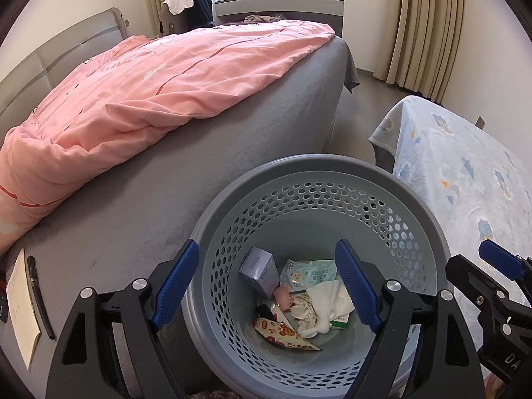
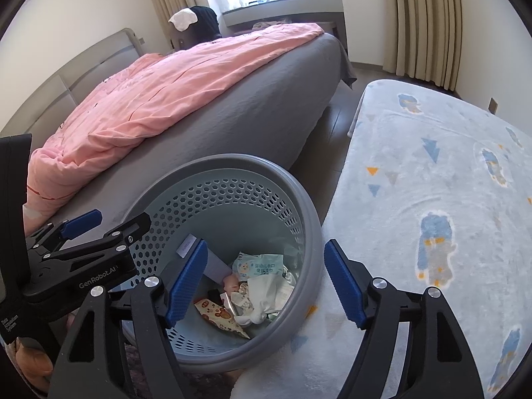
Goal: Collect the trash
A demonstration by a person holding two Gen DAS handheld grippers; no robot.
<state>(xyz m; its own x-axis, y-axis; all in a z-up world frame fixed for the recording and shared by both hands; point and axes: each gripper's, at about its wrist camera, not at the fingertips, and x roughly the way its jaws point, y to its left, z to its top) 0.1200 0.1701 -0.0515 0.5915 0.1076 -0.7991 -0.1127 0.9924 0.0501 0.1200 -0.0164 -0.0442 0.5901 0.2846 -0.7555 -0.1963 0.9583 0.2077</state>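
Observation:
A round grey-blue perforated trash basket (image 1: 212,232) stands on the floor between two beds; it also shows in the right wrist view (image 2: 312,226). Inside lie a pale purple box (image 1: 257,267), a wet-wipe packet (image 1: 307,271), a crumpled white tissue (image 1: 327,302) and a printed snack wrapper (image 1: 282,334). My left gripper (image 1: 267,287) is open and empty, held above the basket mouth. My right gripper (image 2: 266,286) is open and empty over the basket's right rim. The right gripper shows at the left wrist view's right edge (image 1: 492,272); the left gripper shows at the left in the right wrist view (image 2: 99,229).
A bed with a grey sheet (image 1: 206,153) and pink duvet (image 1: 149,79) lies left. A notebook (image 1: 23,306) and a pen (image 1: 40,296) rest on its near corner. A low bed with a pale blue patterned blanket (image 2: 432,173) lies right. Curtains (image 1: 429,26) and window are behind.

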